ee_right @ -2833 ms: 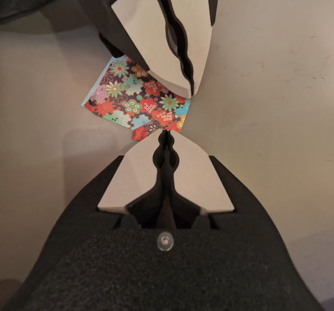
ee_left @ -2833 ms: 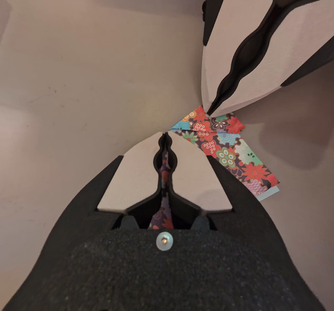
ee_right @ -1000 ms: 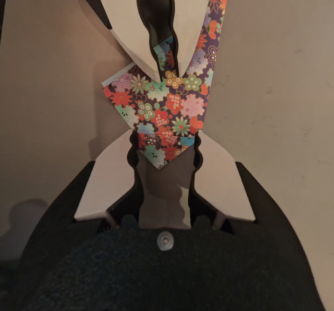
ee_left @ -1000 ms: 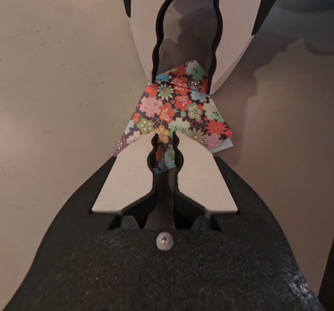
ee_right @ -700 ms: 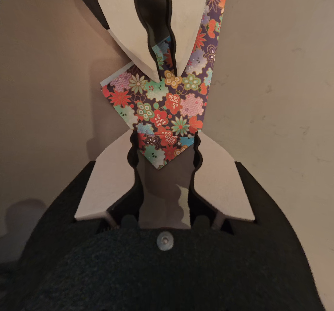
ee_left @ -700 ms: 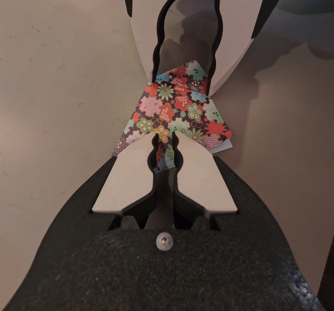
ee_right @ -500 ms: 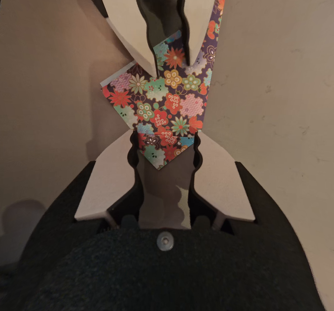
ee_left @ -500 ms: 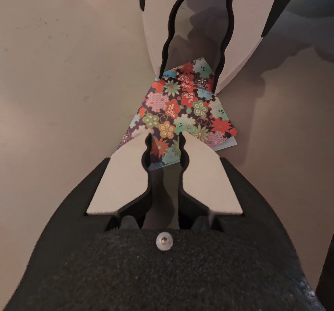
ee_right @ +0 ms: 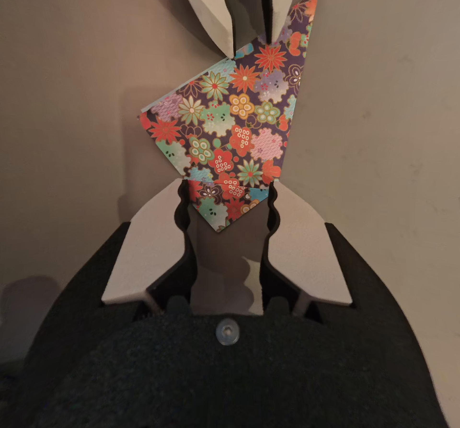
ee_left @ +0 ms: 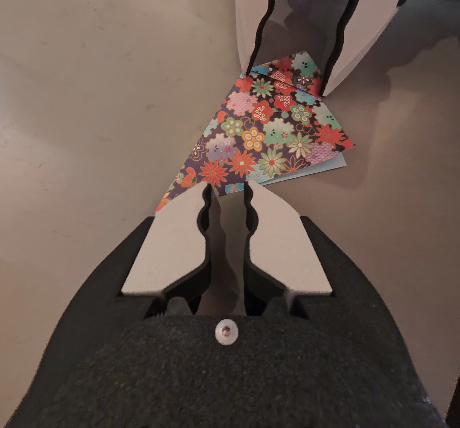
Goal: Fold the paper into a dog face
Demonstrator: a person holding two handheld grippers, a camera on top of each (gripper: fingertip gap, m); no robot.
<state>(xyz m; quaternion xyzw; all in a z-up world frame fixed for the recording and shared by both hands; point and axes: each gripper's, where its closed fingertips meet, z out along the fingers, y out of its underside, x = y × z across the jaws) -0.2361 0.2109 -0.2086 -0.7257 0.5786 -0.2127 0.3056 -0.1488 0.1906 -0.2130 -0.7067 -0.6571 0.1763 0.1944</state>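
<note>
- Jaws of the left gripper stand slightly apart at the paper's near edge, holding nothing.
- Floral paper lies flat on the beige surface; it looks light, thin and easily creased, best taken by a corner.
- Right gripper, wide apart, straddles the folded tip; whether it touches the paper is unclear.

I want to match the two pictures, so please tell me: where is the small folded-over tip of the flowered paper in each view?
Left wrist view: the tip lies at upper right, at the far end of the paper, between the right gripper's open jaws.
Right wrist view: the tip lies just below centre, nearest the camera.
Shared landmark: the pale blue edge.
</note>
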